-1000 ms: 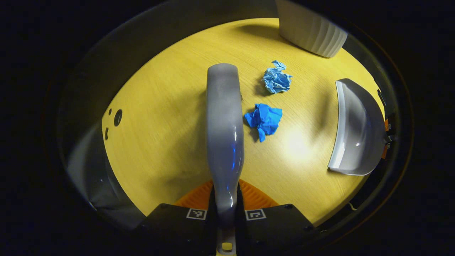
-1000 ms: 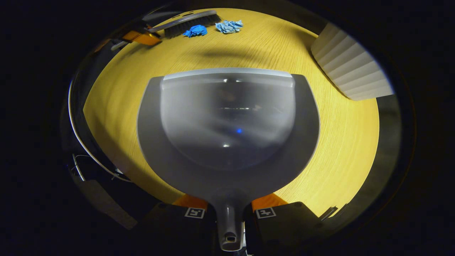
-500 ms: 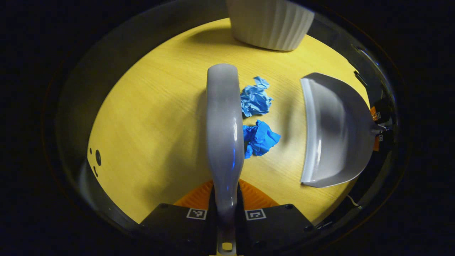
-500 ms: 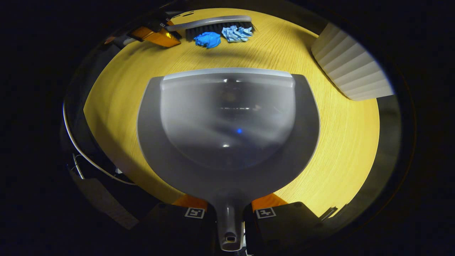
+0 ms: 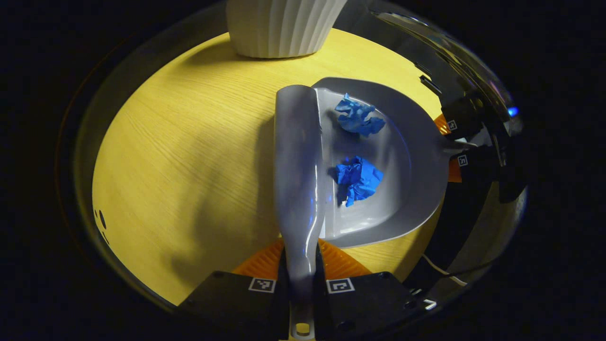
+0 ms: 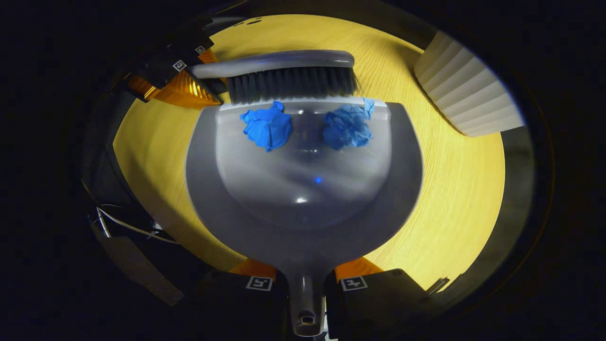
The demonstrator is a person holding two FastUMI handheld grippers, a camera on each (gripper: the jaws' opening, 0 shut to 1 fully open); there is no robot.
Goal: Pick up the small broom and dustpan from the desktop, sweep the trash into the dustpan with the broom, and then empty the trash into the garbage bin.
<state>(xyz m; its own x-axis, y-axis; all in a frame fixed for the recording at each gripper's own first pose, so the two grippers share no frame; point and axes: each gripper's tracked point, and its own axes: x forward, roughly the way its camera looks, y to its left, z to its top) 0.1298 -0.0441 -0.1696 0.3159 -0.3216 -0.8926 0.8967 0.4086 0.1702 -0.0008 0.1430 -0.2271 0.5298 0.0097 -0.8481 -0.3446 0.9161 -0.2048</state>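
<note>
Desktop (image 5: 180, 156) of yellow wood grain spreads across the left of the left gripper view, bare and lit from above. Next comes the small grey broom (image 5: 297, 156), its back running up the middle of that view from the left gripper (image 5: 301, 279), whose two fingers are clamped on the broom's handle. Just to the right, the broom's long side lies along the open lip of the grey dustpan (image 5: 407, 189), which rests on the desktop. Inside the pan sit two crumpled paper wads, apart from each other: a paler blue wad (image 5: 358, 116) farther off and a brighter blue wad (image 5: 358, 179) nearer. Beyond the pan, at the right edge, the right gripper (image 5: 457, 142) holds the pan's handle. A white ribbed garbage bin (image 5: 281, 26) stands on the desktop at the top. In the right gripper view, the left gripper (image 6: 191, 76) shows at upper left with the broom (image 6: 284, 78), its dark bristles meeting the front lip of the dustpan (image 6: 303, 218). The brighter blue wad (image 6: 267, 129) lies left and the paler blue wad (image 6: 348, 128) right, both just inside the lip. The right gripper (image 6: 306, 282) is closed tight on the pan's handle, and the garbage bin (image 6: 466, 90) stands at upper right.
</note>
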